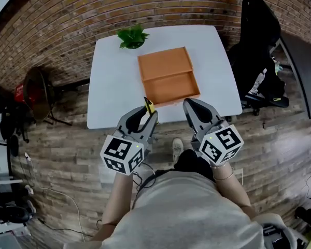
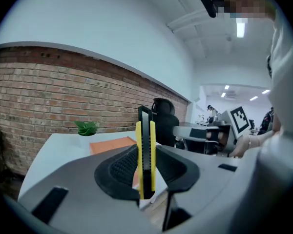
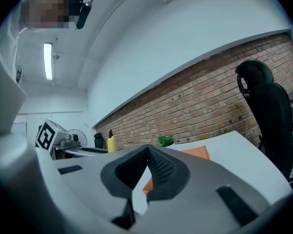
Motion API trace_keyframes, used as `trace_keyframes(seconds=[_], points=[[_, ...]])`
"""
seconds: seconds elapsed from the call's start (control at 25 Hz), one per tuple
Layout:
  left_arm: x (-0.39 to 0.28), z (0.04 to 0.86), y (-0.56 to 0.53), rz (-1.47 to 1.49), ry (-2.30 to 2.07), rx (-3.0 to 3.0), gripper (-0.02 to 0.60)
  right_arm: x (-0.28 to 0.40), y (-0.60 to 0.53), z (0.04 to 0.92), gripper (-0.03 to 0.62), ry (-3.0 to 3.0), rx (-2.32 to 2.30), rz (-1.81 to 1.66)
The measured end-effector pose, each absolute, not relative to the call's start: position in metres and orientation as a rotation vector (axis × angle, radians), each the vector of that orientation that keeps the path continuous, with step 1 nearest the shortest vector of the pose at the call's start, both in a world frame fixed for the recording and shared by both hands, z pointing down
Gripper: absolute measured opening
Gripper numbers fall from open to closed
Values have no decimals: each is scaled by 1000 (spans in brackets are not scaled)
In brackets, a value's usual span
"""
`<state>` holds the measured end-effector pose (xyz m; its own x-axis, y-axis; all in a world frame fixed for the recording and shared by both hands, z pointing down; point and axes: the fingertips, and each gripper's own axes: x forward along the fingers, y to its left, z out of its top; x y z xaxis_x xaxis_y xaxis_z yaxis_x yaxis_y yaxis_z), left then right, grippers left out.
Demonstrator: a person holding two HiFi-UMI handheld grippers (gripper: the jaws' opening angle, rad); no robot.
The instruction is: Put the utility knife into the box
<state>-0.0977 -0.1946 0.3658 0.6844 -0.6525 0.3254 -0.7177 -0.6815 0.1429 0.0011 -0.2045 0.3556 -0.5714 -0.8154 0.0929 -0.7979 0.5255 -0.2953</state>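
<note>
We see a white table against a brick wall, an orange box on it; just short of the box's near edge, our left gripper pinches the yellow utility knife upright; beside it, our right gripper has its jaws pressed together, empty; a plant sits beyond the box.

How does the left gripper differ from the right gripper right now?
The left gripper clamps the yellow utility knife in its jaws; the right gripper holds nothing. The left gripper's jaws stand apart around the knife; the right gripper's meet. Both hover at the near edge of the table, short of the orange box.
</note>
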Motion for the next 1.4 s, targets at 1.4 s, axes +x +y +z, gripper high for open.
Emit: trace_keyframes(seconds=[1.4], points=[[-17, 520, -356, 1645, -617, 2695, 114, 87, -355, 449, -2, 2691, -1492, -803]])
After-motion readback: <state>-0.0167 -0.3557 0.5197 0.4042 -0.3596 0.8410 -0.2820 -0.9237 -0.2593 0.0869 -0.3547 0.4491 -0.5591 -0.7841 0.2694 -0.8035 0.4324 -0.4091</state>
